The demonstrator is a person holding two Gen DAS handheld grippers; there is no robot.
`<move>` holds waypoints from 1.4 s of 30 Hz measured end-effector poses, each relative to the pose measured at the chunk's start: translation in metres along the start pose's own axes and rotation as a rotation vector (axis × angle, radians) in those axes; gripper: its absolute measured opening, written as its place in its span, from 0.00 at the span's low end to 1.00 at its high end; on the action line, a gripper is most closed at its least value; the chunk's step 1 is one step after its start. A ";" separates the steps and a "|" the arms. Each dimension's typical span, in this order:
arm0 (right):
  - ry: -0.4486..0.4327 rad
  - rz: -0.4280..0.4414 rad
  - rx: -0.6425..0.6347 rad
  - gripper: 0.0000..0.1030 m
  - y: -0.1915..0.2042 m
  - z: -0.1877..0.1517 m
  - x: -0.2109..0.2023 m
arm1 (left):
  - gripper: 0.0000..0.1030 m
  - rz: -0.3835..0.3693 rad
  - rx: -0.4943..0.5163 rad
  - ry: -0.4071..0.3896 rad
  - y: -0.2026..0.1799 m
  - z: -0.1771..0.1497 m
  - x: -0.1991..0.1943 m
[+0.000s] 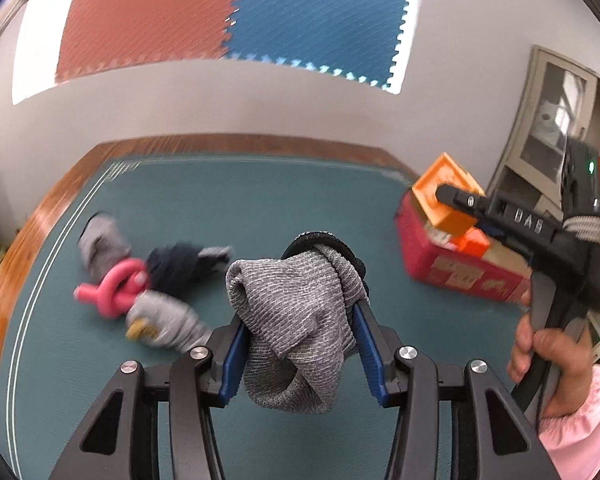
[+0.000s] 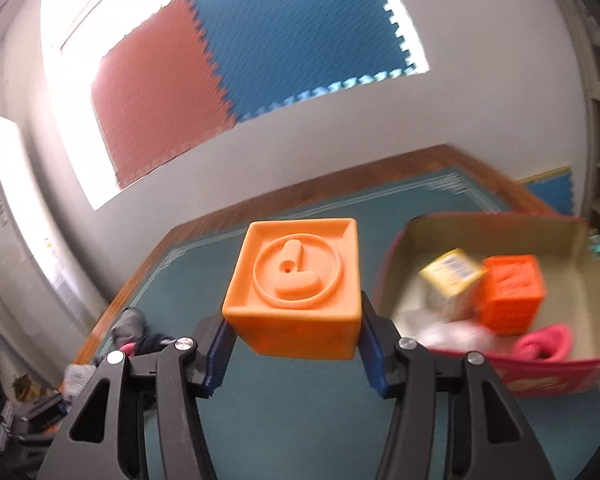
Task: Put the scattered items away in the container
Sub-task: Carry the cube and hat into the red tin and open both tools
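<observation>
Orange cube (image 2: 296,292) clamped in right gripper (image 2: 296,344), red box (image 2: 540,376) just right, nearer this hand. Grey sock (image 1: 296,320) pinched in left gripper (image 1: 300,348), box far right.

On the black body of your right gripper (image 1: 456,202), seen from the left wrist view, you can read raised letters that look like "DAS". The red box (image 1: 452,264) carries pale printed patches on its side, and the yellow-white carton (image 2: 452,276) inside it has a label, but both are too blurred to read.
</observation>
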State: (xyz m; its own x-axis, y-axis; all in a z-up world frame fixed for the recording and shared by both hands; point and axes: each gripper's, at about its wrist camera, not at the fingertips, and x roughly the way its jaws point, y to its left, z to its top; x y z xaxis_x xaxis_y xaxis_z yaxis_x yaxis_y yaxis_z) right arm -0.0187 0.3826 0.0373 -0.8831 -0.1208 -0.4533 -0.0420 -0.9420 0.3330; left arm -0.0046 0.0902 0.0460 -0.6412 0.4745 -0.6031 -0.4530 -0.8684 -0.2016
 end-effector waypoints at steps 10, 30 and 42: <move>-0.089 -0.227 0.020 0.57 -0.077 0.017 -0.039 | 0.49 -0.100 0.063 0.002 -0.070 0.042 0.035; -0.092 -0.360 0.194 0.71 -0.150 0.017 -0.048 | 0.50 -0.220 0.119 0.052 -0.181 0.090 0.130; -0.118 -0.334 0.190 0.73 -0.146 0.018 -0.051 | 0.82 -0.216 0.047 0.041 -0.173 0.092 0.148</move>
State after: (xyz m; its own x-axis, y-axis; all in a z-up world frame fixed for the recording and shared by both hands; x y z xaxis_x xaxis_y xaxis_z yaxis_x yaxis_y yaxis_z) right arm 0.0240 0.5316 0.0267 -0.8532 0.2298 -0.4682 -0.4119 -0.8475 0.3348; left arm -0.0776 0.3238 0.0627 -0.5006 0.6419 -0.5809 -0.6062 -0.7389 -0.2940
